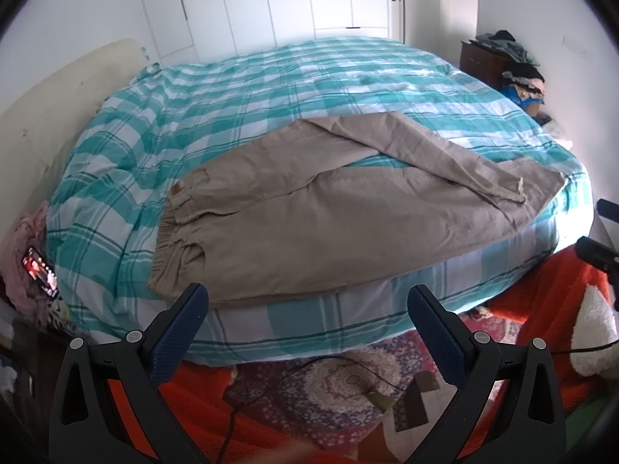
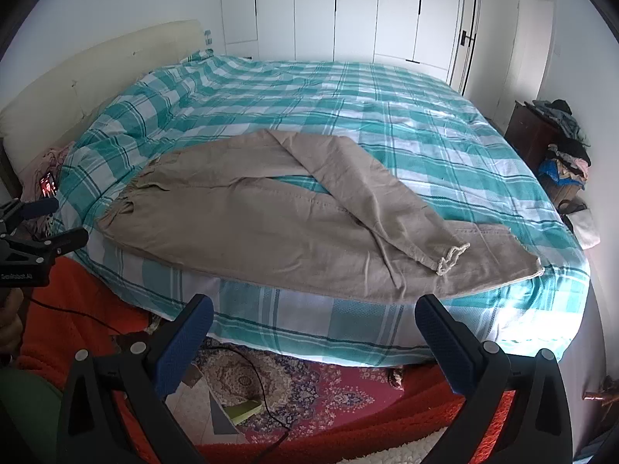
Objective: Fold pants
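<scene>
Beige pants (image 1: 309,216) lie along the near edge of a bed with a teal checked cover (image 1: 240,89). The elastic waistband (image 1: 170,232) is at the left and the legs run right. The far leg crosses over the near one, and its frayed hem (image 2: 452,257) rests on top. My left gripper (image 1: 305,301) hangs open in front of the bed's edge, just below the waist end, with nothing in it. In the right wrist view the pants (image 2: 294,224) stretch across the middle. My right gripper (image 2: 315,311) is open and empty below the leg ends.
A phone (image 1: 38,272) with a lit screen lies at the bed's left corner. A dark cabinet (image 2: 536,135) piled with clothes stands at the right wall. A patterned rug (image 2: 294,390), a cable and orange fabric lie below. White wardrobe doors (image 2: 348,11) fill the back.
</scene>
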`<state>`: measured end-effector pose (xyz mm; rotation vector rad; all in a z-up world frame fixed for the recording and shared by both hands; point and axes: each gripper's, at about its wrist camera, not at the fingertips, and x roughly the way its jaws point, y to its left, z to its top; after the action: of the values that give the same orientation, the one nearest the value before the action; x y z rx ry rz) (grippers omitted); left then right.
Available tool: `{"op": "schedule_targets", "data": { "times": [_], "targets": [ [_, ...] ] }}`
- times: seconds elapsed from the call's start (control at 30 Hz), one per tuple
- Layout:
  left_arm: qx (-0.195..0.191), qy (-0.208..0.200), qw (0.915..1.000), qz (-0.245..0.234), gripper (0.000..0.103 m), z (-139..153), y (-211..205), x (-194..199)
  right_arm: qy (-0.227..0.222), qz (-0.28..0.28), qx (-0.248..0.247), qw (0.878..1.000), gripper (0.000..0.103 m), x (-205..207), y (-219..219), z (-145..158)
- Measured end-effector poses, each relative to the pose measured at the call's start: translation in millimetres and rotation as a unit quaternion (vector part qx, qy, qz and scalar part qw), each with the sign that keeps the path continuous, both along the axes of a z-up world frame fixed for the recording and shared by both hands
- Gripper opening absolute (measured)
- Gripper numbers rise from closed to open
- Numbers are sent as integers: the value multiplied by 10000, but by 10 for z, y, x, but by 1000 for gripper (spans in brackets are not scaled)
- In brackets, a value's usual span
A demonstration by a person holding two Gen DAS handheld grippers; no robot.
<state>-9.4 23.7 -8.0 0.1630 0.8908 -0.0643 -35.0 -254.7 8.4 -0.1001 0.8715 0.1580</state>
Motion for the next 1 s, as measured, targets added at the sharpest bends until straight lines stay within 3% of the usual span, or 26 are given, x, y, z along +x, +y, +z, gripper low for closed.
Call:
{"op": "schedule_targets", "data": {
  "times": [0.33, 0.6, 1.0],
  "targets": [
    [-109, 165, 9998, -74, 103, -51, -57, 29, 99, -93, 135, 9998, 103, 12, -85, -39],
    [-149, -10, 9999, -56, 103, 38, -57, 88, 84, 2, 164, 9998, 103, 33, -38, -61],
    [-278, 52, 9993, -228, 103, -8, -143, 100, 35, -77, 21, 10000, 103, 38, -53, -37]
  ]
}}
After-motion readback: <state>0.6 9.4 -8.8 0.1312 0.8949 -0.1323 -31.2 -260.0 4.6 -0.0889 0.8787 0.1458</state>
